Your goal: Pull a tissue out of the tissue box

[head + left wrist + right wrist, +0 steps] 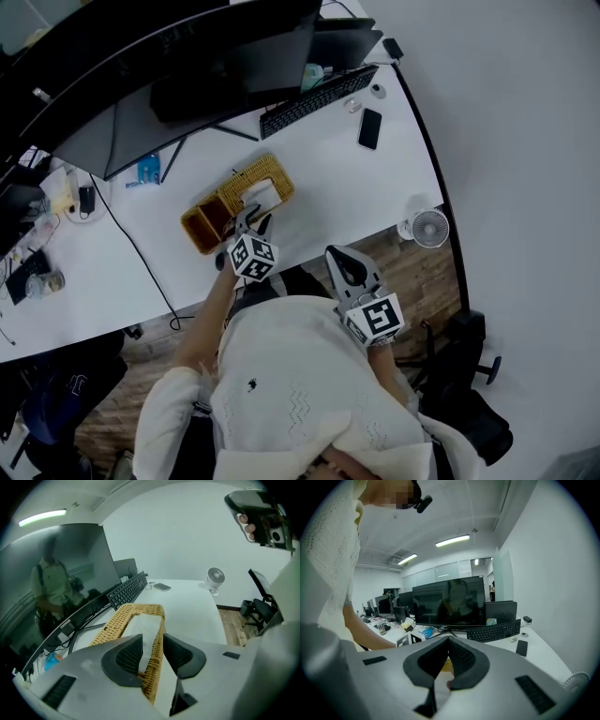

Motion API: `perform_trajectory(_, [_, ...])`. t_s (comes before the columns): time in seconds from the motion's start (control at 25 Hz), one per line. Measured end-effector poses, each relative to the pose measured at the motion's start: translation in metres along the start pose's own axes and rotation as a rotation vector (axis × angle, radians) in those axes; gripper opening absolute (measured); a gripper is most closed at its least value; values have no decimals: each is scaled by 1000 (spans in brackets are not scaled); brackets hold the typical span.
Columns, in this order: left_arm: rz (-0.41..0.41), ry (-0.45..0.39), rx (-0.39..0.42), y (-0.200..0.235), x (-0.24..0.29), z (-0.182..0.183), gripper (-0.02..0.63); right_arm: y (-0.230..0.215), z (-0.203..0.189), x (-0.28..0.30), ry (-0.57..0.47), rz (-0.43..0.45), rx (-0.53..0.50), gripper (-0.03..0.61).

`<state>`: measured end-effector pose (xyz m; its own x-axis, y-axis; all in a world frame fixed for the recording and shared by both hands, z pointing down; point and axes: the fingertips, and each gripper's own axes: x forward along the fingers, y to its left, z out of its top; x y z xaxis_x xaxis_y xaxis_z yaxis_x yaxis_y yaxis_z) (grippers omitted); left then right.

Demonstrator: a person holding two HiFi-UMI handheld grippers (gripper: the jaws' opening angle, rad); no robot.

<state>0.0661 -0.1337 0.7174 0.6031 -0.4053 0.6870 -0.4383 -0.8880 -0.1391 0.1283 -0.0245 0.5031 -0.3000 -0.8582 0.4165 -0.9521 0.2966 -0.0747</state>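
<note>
The tissue box [234,202] is woven wicker, honey-tan, darker brown at its left end. The tissue [263,196] in it is white. The desk [347,202] is white, and the far keyboard [317,101] and phone [370,128] are black. The fan [429,228] at the right is white. The left gripper [253,220] and right gripper [341,261] are pale grey with black-and-white square markers. The floor [417,281] looks like brown wood plank.

Black keyboard [317,101], phone [369,128] and small white fan [430,228] on white desk [347,197]

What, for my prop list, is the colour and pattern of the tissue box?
The tissue box is tan woven wicker, clearest in the left gripper view.
</note>
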Motion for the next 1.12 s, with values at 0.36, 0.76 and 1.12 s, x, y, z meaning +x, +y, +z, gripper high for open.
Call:
perform_trajectory(0.36, [-15, 76, 5, -2, 3, -5, 67, -9, 0, -2, -8, -33, 10, 2])
perform_trajectory(0.76, [-132, 4, -166, 1, -2, 0, 14, -6, 1, 8, -5, 1, -1, 2])
perform_trajectory(1.12, [-88, -50, -241, 13, -7, 9, 12, -8, 3, 12, -3, 11, -12, 2])
